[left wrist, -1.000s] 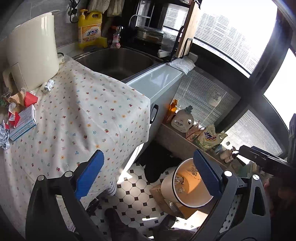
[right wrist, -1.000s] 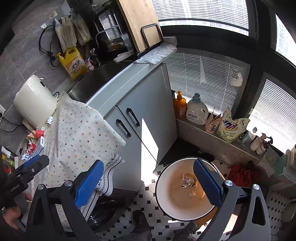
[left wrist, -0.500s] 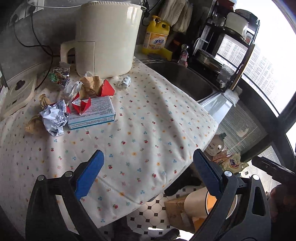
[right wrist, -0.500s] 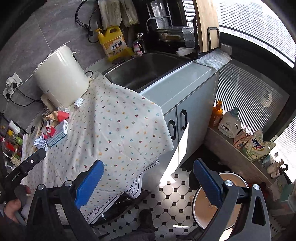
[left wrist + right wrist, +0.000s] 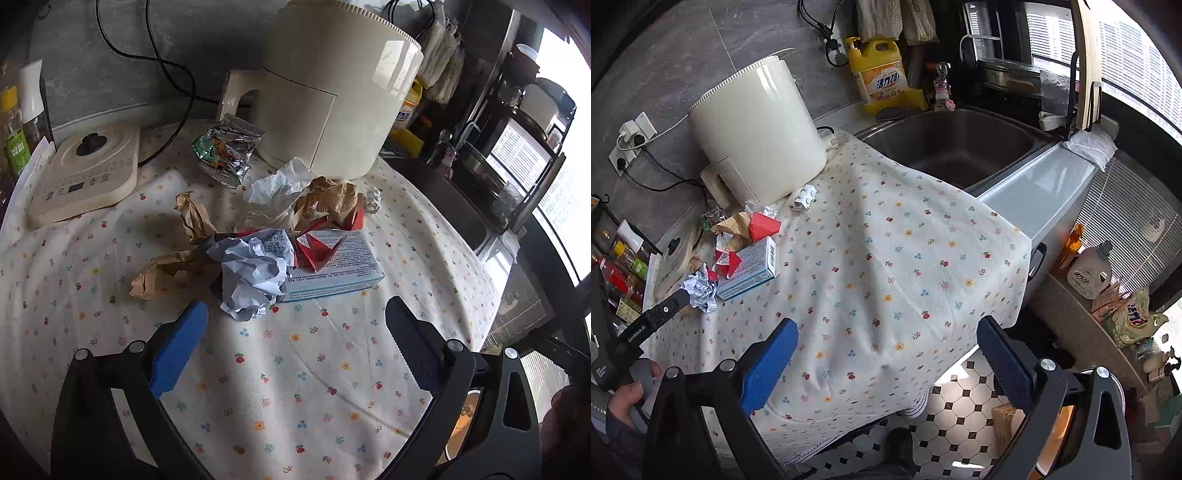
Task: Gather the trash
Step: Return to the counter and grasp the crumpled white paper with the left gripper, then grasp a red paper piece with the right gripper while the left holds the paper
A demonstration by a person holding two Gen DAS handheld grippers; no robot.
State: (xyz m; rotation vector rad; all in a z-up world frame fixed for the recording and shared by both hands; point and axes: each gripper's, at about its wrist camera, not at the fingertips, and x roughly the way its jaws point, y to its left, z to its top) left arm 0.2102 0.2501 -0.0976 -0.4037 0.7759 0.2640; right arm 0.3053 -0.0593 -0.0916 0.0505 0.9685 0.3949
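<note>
— So how far along is the trash?

— Barely begun, I'd judge: the crumpled white paper (image 5: 255,273), brown paper scraps (image 5: 173,258), foil wrapper (image 5: 223,151) and blue carton (image 5: 332,266) all lie heaped near the table's (image 5: 295,369) back edge, by the cream appliance (image 5: 332,92).

— And the claws?

— Left claw (image 5: 295,354) spread wide, empty, aimed just short of the crumpled paper. Right claw (image 5: 886,362) open too, above the table's front edge. The bin, probably the orange rim below, is barely visible.

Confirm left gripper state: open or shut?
Open. In the left wrist view the left gripper has its jaws spread wide over bare tablecloth, nothing between them; the crumpled white paper lies just ahead.
</note>
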